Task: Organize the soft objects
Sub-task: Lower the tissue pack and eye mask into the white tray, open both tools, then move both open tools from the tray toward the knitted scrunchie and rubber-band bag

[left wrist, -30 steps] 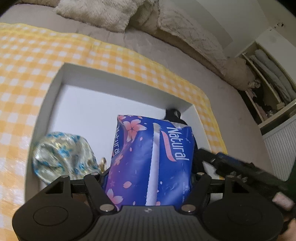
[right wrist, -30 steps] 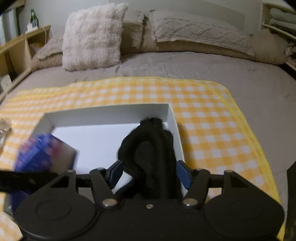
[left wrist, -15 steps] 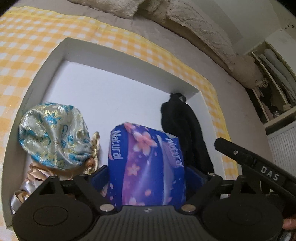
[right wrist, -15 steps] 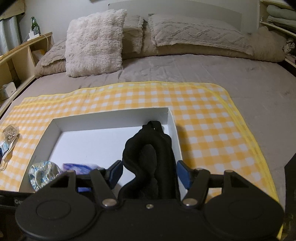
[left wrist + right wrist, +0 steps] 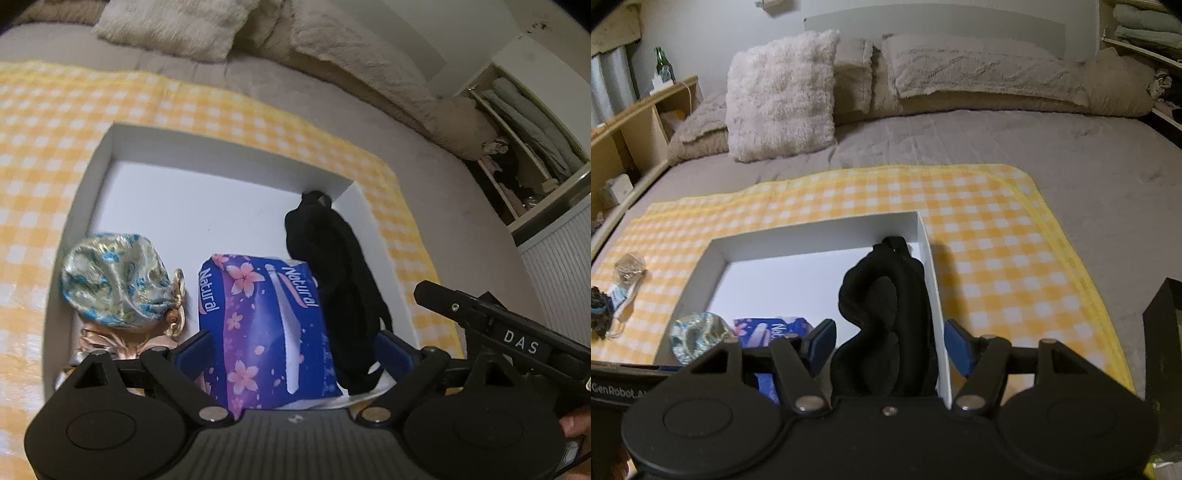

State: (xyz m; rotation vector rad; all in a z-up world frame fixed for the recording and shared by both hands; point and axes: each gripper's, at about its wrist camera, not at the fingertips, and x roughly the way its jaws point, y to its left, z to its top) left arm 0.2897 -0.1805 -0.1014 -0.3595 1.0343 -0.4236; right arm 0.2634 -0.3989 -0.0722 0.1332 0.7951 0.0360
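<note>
While the left gripper (image 5: pixel 293 345) is letting its jaws spread, the blue tissue pack (image 5: pixel 264 328) is sitting between them on the floor of the white box (image 5: pixel 207 218), with a visible gap on each side, so the pack is reading as released. On the pack's one side the floral satin pouch (image 5: pixel 114 280) is lying against the box's wall; on its other side the black fabric item (image 5: pixel 336 288) is lying just beside it, stretched along the opposite wall. In the right wrist view the right gripper (image 5: pixel 888 347) is straddling that black item with its pads apart and clear of the cloth, so it too is appearing unclenched.

The step in hand is judged to be the placing of both items in the box, nearly complete. The next move is calling for each gripper to be lifting straight away without snagging cloth or tipping the pack.

The far half of the box floor is standing bare, offering room. The box walls are rising close to the right gripper's outer finger. On the yellow checked cloth (image 5: pixel 990 229), small loose items (image 5: pixel 617 295) are waiting well apart from the box, probably next.
</note>
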